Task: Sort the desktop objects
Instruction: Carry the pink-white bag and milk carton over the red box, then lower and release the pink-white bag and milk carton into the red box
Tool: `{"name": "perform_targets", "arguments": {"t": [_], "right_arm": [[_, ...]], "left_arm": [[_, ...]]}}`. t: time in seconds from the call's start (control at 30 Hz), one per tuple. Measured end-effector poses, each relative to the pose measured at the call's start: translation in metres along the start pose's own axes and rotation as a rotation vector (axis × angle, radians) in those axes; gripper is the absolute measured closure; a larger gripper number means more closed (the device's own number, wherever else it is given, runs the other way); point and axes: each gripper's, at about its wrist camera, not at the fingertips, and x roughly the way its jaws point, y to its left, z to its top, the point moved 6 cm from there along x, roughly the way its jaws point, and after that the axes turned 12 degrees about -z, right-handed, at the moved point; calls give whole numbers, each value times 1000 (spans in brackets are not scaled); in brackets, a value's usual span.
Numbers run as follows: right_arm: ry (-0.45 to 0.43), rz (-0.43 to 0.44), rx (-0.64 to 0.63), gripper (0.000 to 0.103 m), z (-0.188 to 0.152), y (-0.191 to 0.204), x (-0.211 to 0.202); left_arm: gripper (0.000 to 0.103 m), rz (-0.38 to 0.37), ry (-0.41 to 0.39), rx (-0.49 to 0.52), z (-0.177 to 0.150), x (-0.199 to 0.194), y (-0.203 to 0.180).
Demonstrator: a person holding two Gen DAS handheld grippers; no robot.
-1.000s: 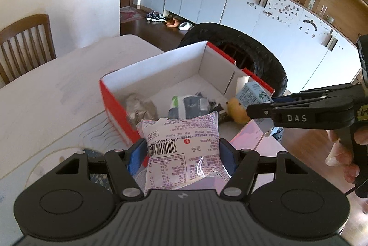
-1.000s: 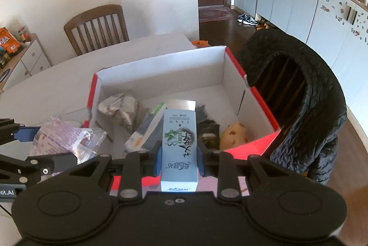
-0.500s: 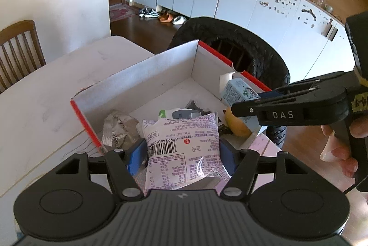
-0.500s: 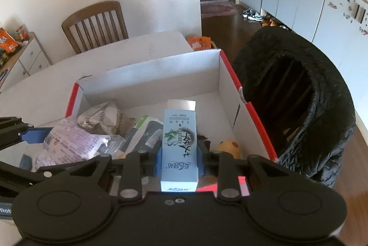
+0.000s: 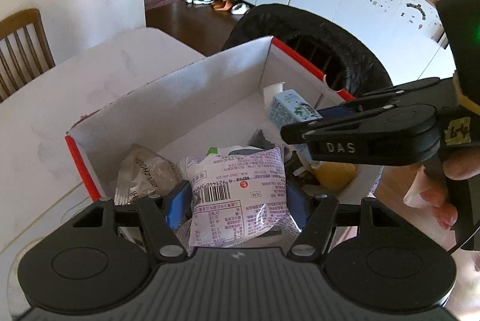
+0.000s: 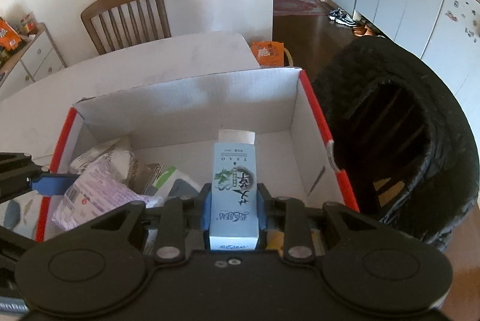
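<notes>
Snack packet (image 5: 240, 195) clamped in left hand-held gripper (image 5: 237, 201)

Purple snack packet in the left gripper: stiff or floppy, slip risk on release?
The purple snack packet is probably soft and light: its film looks puffy and crinkled between the fingers. The glossy wrapper may be slippery. Released, it should flop into the box, not roll.

My left tool (image 5: 238, 202) points steeply downward, its blue pads (image 5: 177, 201) pressed against both sides of a purple snack packet (image 5: 240, 195), jaws set fairly wide around it. My right tool (image 6: 233, 208) is tilted down much the same, jaws clamped narrow on a light-blue carton (image 6: 234, 195) standing lengthwise between the pads. From the left view, my right hand (image 5: 444, 189) wraps the handle, fingertips curled beneath it.
</notes>
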Motion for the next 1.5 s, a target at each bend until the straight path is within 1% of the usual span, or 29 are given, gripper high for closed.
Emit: {"name": "perform_targets", "arguments": {"t": [0.1, 0.17, 0.37, 0.6, 0.73, 1.0, 1.17, 1.23, 1.33, 1.5], "right_arm": [[18, 2, -14, 75, 2, 3, 11], [25, -3, -27, 75, 2, 4, 18], [52, -16, -35, 75, 3, 2, 39], [90, -20, -52, 75, 0, 5, 52], [106, -22, -55, 74, 0, 6, 54], [121, -19, -54, 69, -3, 4, 55], [109, -20, -34, 55, -1, 2, 50], [104, -21, -34, 53, -1, 2, 47], [100, -22, -41, 53, -3, 3, 43], [85, -29, -51, 51, -3, 2, 35]], "left_arm": [[36, 18, 23, 11, -1, 8, 3], [36, 5, 32, -7, -1, 12, 5], [36, 3, 54, -15, -3, 22, 7], [36, -4, 86, -32, -6, 30, 10], [35, -7, 94, -61, -9, 32, 16], [32, 3, 92, -71, -9, 33, 15], [29, 12, 84, -74, -9, 30, 12], [28, 5, 74, -79, -9, 28, 12], [26, -2, 57, -79, -7, 24, 10], [26, -13, 41, -78, -6, 18, 7]]}}
